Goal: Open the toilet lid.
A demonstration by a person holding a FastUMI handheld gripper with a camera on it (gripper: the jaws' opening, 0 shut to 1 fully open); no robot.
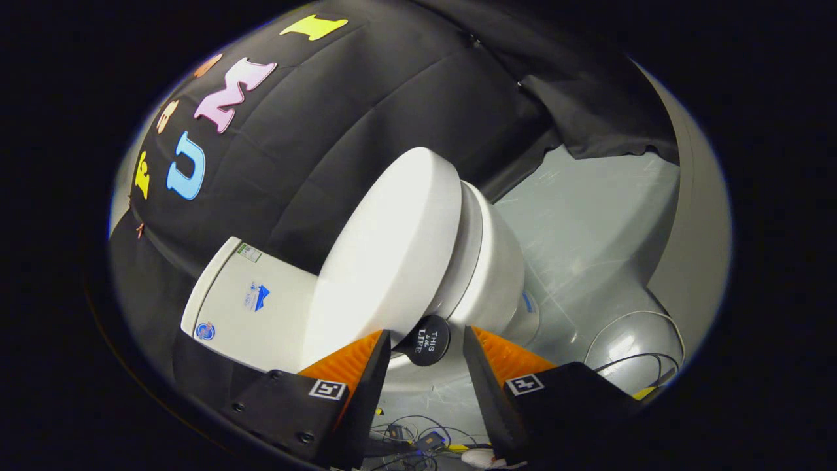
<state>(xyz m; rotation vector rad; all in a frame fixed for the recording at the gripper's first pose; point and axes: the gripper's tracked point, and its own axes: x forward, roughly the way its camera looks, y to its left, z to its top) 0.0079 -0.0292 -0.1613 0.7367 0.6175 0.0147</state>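
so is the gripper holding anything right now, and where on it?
Nothing held. The gripper is open; the black round knob on the toilet lid sits between the fingertips, with a gap on each side.

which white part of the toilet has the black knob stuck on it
The toilet lid, not the tank or bowl; its knob sits between the open gripper fingers.
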